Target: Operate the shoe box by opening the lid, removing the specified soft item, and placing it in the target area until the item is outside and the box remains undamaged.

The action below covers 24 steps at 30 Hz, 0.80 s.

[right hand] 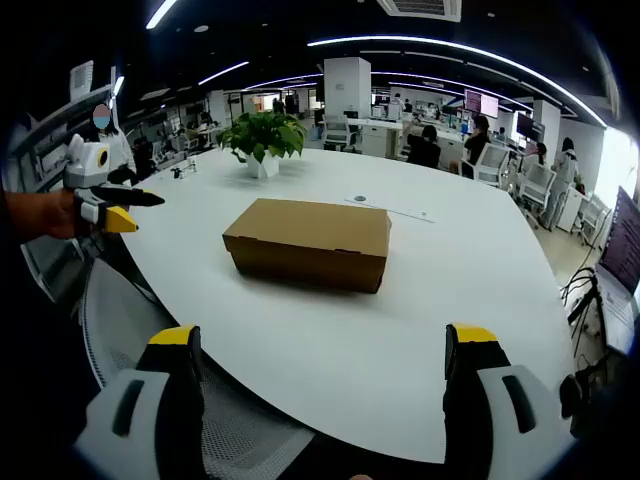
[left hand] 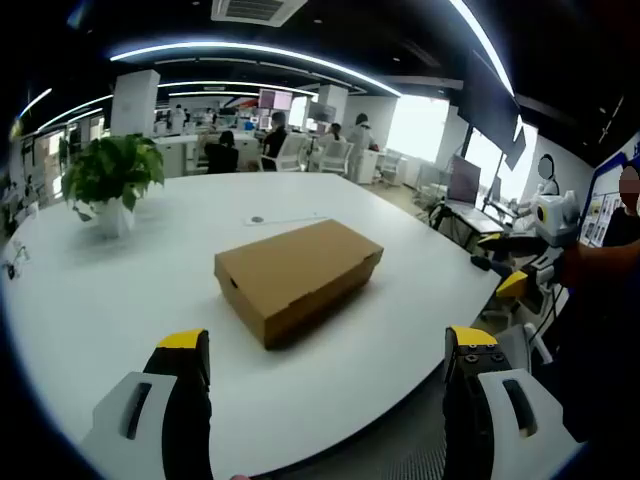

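- Shoe box (left hand: 298, 277), brown cardboard, lid shut, lies flat mid white round tabletop (left hand: 110, 300); right gripper view has it at 12 o'clock of the tongs.
- Left tongs (left hand: 328, 350): jaws wide apart, empty, off the tabletop edge, box ahead at 12 o'clock, well apart.
- Right tongs (right hand: 325, 350): jaws wide apart, empty, short of the edge.
- Potted plant (left hand: 112, 180) on the tabletop at 10 o'clock of the box in left gripper view.
- Mesh chair (right hand: 130, 320) near the rim.
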Tool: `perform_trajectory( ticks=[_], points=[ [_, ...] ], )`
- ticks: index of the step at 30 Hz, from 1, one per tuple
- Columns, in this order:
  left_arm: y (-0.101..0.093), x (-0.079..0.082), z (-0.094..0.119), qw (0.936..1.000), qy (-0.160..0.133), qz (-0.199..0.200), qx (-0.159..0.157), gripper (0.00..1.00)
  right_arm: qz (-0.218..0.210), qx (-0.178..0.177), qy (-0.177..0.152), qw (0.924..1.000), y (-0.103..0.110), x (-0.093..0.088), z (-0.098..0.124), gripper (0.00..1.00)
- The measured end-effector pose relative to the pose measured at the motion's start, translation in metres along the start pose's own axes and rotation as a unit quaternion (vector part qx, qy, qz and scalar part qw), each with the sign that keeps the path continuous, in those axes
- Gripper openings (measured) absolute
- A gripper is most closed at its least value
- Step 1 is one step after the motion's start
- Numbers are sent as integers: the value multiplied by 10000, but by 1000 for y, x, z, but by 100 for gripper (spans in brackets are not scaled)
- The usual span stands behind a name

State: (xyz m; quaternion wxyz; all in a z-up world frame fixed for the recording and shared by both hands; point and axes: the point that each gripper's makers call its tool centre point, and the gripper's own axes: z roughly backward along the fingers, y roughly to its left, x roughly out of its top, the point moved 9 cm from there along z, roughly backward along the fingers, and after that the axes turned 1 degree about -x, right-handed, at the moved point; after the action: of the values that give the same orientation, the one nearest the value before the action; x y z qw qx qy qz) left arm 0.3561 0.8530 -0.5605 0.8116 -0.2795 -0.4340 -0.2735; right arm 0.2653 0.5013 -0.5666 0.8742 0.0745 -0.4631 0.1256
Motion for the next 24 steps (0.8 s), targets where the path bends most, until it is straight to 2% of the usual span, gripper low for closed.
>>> perform_trajectory(
  ticks=[24],
  points=[
    [-1,-3,3,10000,-3,16,1,100,-40,-15,7,10000,1,-3,3,96]
  ],
)
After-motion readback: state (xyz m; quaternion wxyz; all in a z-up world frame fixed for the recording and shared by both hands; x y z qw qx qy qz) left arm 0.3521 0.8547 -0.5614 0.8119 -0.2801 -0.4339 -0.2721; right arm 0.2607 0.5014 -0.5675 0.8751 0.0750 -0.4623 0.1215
